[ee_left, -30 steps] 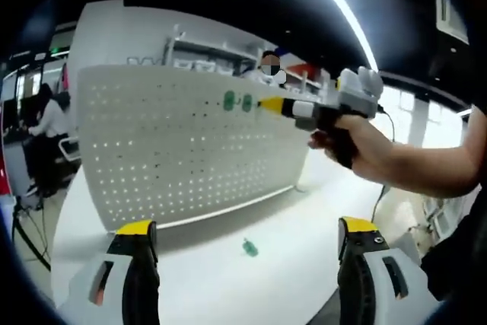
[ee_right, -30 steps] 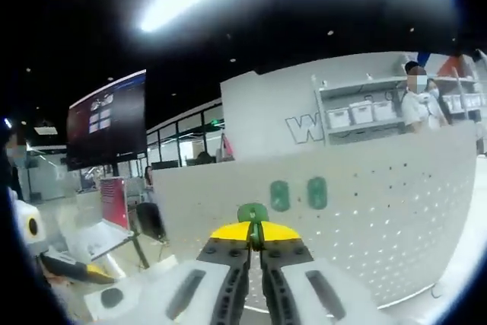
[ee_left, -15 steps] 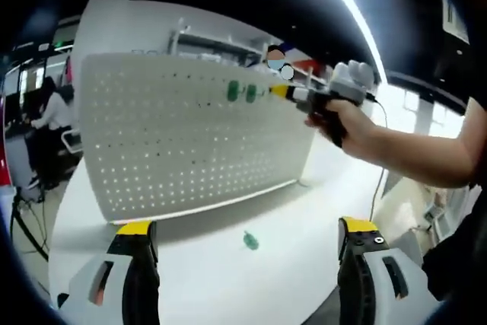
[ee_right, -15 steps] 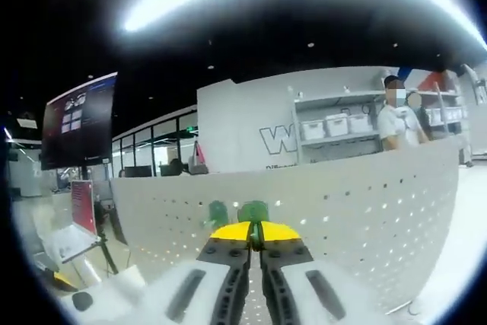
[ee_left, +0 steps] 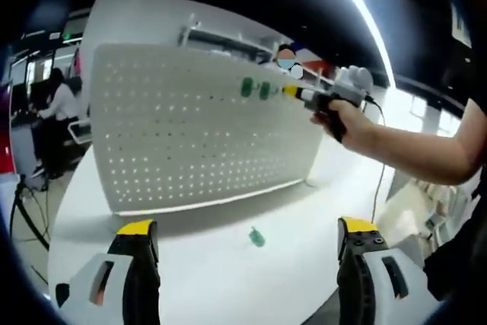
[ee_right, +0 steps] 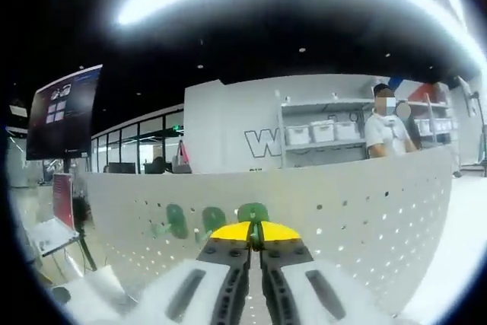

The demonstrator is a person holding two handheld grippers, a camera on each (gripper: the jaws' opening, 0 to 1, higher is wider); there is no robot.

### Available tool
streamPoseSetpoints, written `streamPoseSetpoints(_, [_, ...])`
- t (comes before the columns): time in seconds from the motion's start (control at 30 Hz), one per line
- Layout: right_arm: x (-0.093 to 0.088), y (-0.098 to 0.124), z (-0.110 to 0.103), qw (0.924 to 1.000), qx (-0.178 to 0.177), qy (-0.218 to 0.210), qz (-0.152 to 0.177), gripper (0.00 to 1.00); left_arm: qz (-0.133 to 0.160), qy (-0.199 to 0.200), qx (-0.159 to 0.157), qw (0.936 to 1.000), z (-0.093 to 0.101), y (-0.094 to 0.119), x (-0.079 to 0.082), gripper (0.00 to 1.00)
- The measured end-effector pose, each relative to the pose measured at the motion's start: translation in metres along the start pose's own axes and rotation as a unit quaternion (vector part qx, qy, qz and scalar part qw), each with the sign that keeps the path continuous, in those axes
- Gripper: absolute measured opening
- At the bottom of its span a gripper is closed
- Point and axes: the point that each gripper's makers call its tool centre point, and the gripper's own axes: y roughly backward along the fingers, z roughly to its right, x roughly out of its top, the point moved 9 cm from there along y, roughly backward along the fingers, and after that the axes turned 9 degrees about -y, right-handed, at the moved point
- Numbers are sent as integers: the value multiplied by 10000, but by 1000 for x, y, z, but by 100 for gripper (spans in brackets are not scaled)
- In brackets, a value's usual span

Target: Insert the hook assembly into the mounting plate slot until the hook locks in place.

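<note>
Arm outstretched, the hand [ee_left: 340,116] pressed the right gripper [ee_right: 256,227], clenched on a green hook [ee_right: 252,213], against the pegboard [ee_left: 198,138] near two mounted hooks [ee_left: 256,88]. Left gripper [ee_left: 247,227] hung released, a loose hook [ee_left: 256,237] on the table [ee_left: 228,279] between its jaws.

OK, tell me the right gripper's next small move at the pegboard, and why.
Probably ease the right gripper forward: its jaws are shut on a green plastic hook at the white perforated pegboard, level with two green hooks on the board. I cannot tell whether it is seated.
</note>
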Motion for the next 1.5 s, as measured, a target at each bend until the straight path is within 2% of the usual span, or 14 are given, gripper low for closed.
streamPoseSetpoints(0.33, [-3,-6,2,9999,-87,-122,43,0,-113,70,26,9999,-3,-2,-6,99])
streamPoseSetpoints(0.67, [-3,-9,0,9996,-187,-153,152,0,-163,137,180,9996,-18,1,-9,98])
streamPoseSetpoints(1.1, [-9,-13,-3,9991,-358,88,193,0,-248,181,198,9993,-20,-2,-14,99])
streamPoseSetpoints(1.27, [-10,-11,-5,9986,-421,284,155,1,-129,448,206,9987,-25,1,-13,99])
streamPoseSetpoints(1.37, [-8,-10,-5,9988,-458,136,134,3,-218,433,249,9985,-26,2,-14,99])
streamPoseSetpoints(1.5, [0,-3,-9,9987,-425,110,245,5,-341,639,293,9969,-30,7,-17,100])
